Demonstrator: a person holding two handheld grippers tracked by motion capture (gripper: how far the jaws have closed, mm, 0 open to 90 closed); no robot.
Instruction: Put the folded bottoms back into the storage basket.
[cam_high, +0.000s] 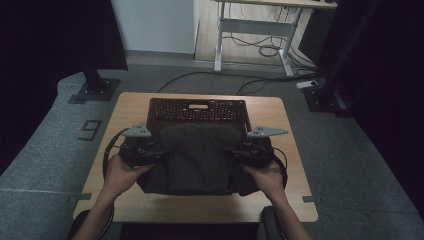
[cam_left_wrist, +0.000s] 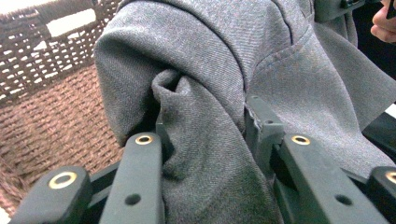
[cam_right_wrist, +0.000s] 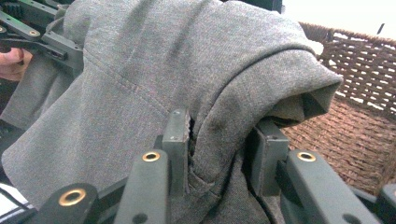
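Grey folded garment is the thing being handled, and right now it's pinched on both sides and held over the near half of the table, with its far edge up against the near rim of the brown wicker basket. Left gripper has its jaws clamped on a thick bunch of cloth at the left edge, and you can see the fabric wadded up between the pads in the left gripper view. Right gripper is doing the same on the right edge, jaws narrowed onto a folded lump. My guess is it's headed into the basket, which looks empty inside from the gripper views. What could go wrong: each grip is only on a bunched fold, not the whole stack, so inner layers could slide out and the fold falls apart. The loose near part hangs low too, so it could catch on the basket rim on the way over. And if the hands drift apart or one drops first, the cloth goes in lopsided
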